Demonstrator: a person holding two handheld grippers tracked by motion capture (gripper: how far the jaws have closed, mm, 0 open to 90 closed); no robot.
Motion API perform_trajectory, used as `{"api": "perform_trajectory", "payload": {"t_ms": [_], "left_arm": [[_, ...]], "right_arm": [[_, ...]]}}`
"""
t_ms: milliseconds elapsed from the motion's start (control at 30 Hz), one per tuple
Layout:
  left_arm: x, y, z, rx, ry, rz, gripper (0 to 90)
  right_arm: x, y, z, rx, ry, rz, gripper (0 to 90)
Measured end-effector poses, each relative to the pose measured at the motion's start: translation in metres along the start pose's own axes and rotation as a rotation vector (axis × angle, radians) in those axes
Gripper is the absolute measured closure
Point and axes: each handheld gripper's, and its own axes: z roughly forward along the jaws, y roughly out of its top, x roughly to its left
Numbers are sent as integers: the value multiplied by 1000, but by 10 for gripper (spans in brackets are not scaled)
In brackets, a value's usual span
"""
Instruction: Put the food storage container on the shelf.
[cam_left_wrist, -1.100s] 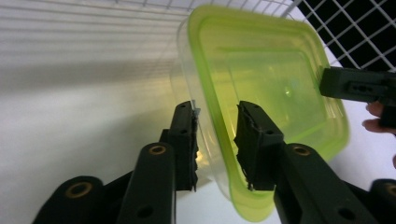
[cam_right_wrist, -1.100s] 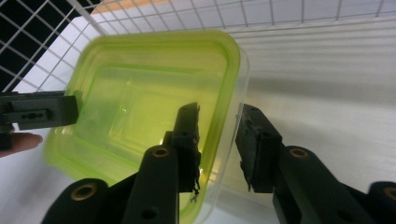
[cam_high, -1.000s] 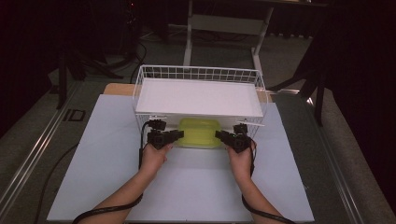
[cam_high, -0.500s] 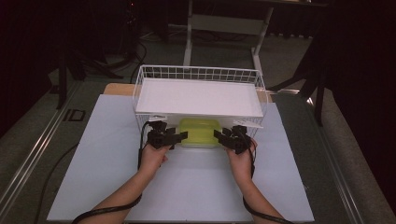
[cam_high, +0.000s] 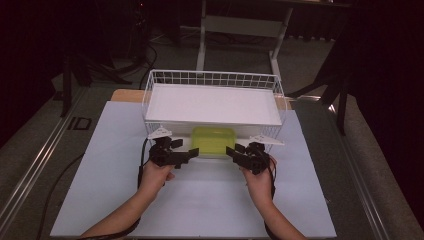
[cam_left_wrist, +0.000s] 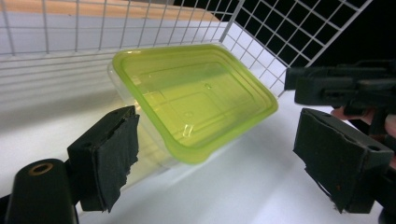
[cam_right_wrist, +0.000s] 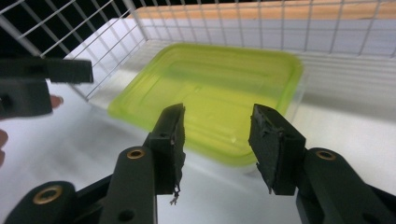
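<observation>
A clear plastic container with a lime-green lid (cam_high: 213, 140) sits on the white mat at the front of the white wire basket (cam_high: 212, 74). My left gripper (cam_high: 190, 154) is just left of it and my right gripper (cam_high: 231, 152) just right, both pointing inward and clear of it. In the left gripper view the jaws (cam_left_wrist: 224, 158) stand wide apart and have just been opening, with the container (cam_left_wrist: 196, 98) beyond them, untouched. In the right gripper view the jaws (cam_right_wrist: 219, 140) stand open, having just closed a little, with the container (cam_right_wrist: 210, 93) behind them.
The basket holds a flat white board (cam_high: 212, 102) and its wire wall (cam_left_wrist: 280, 28) stands close behind the container. The white mat (cam_high: 210, 200) spreads toward the person. Dark floor and a table frame (cam_high: 240, 25) lie beyond the basket.
Both grippers have drawn back a little from the container's sides toward the person. The left jaws have opened and let go of it. The container has stayed in place.
</observation>
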Motion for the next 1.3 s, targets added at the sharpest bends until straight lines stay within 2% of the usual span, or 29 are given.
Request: {"api": "perform_trajectory", "payload": {"t_ms": [67, 133, 167, 267, 367, 400, 533, 600, 733, 833, 967, 1300], "left_arm": [[-2, -2, -7, 1, 0, 16, 149], [-4, -5, -14, 2, -7, 24, 149], [-6, -7, -18, 7, -7, 34, 149], [-9, -13, -28, 3, -11, 45, 149], [-14, -21, -39, 8, -7, 83, 149], [-15, -24, -43, 11, -13, 88, 149], [-14, -31, -55, -4, -29, 63, 147], [-13, -35, -60, 1, -21, 70, 146], [-9, -45, -67, 4, -19, 68, 145], [-6, -53, -69, 13, -8, 69, 145], [-2, -59, -70, 10, -13, 66, 143], [-1, -59, -72, 2, -11, 82, 141]], "right_arm": [[5, -4, -2, 8, 7, -7, 601], [9, -8, -2, 22, 20, -10, 690], [12, -10, -2, 33, 27, -15, 701], [19, -16, 2, 77, 50, -42, 810], [24, -20, 5, 111, 50, -69, 898], [25, -21, 7, 117, 51, -72, 900], [29, -25, 15, 137, 57, -76, 900], [29, -27, 20, 144, 50, -83, 900], [27, -31, 28, 160, 47, -63, 900], [25, -32, 35, 167, 33, -58, 900], [24, -30, 42, 173, 14, -54, 900], [24, -22, 63, 166, -7, -43, 900]]}}
